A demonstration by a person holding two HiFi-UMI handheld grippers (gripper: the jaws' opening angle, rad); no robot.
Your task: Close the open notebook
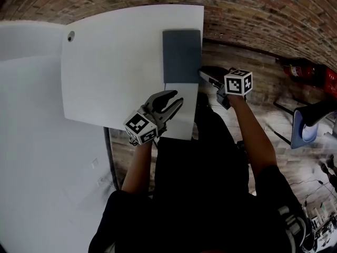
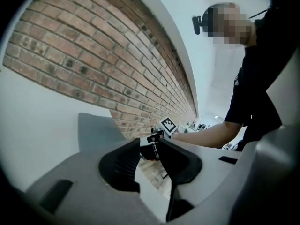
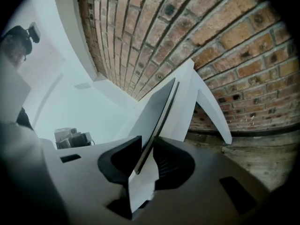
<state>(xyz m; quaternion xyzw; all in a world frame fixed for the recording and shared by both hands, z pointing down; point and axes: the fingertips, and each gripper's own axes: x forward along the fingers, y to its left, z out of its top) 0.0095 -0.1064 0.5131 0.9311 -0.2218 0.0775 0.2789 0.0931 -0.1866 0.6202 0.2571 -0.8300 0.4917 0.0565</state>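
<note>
One notebook [image 1: 181, 56] on table [image 1: 116, 73], 1 o'clock. Two grippers: right gripper [image 1: 206, 78] clamped on its cover edge, tips partly hidden; left gripper [image 1: 175, 99] half-open, empty, 6 o'clock of notebook.

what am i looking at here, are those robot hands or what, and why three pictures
No robot: a person holds a hand tool with two jaws in each hand. The top-down picture comes from a camera on the person's head. The other two come from cameras riding on each tool, looking along its jaws. An open notebook lies at the right edge of the white table, its grey cover farther away and its white page nearer. The right gripper has its jaws closed on the cover's edge. The left gripper hangs over the page, jaws apart, apparently gripping nothing. Each patterned cube is part of its tool.
</note>
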